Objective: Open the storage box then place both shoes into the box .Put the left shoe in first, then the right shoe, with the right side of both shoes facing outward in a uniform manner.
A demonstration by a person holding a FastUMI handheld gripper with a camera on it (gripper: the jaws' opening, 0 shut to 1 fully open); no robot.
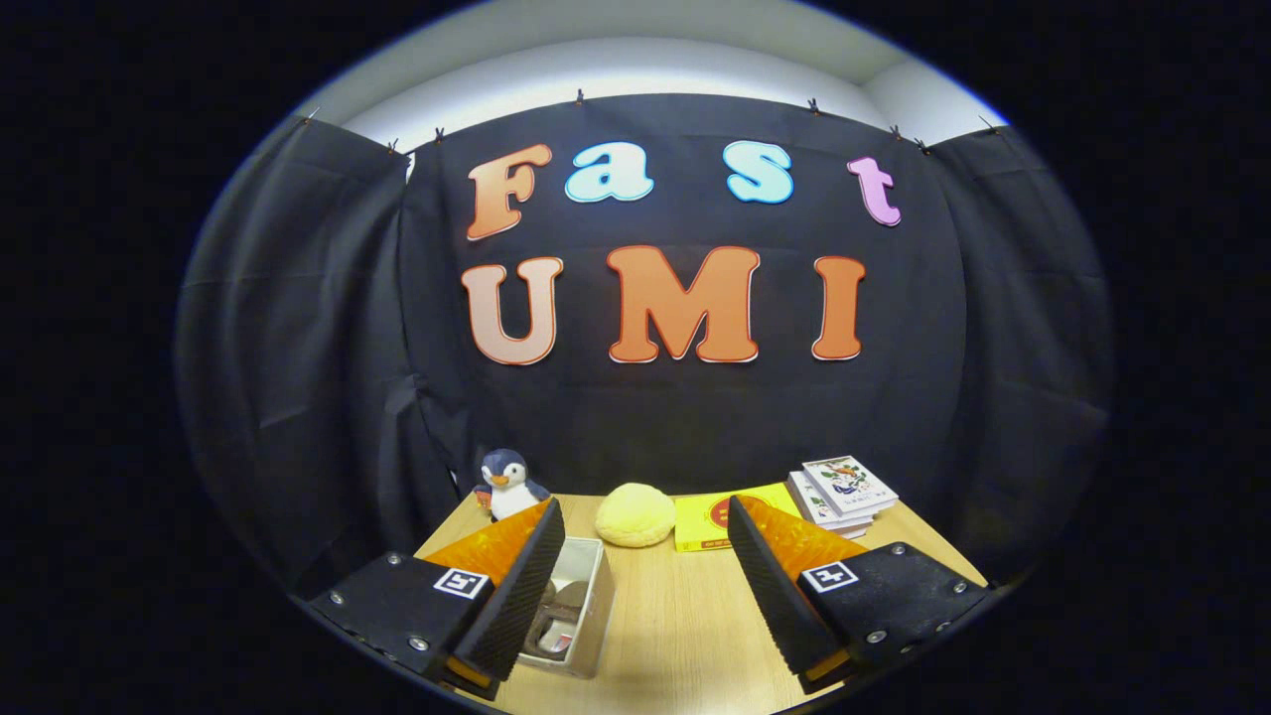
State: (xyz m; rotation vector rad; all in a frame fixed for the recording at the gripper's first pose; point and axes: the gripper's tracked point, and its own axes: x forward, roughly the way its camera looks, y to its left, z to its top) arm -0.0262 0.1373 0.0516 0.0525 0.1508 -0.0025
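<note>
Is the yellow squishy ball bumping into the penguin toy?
Apart. In the gripper view, bare black cloth shows between the yellow ball and the penguin, beyond the open tongs, which hold nothing.

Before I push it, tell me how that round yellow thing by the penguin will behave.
The round yellow thing looks soft and puffy, so it probably squashes and weighs little. Its flattened underside on the table suggests sliding rather than rolling. The tongs stand open, short of it.

white storage box [586,606], open, seemingly holding shoes.
</note>
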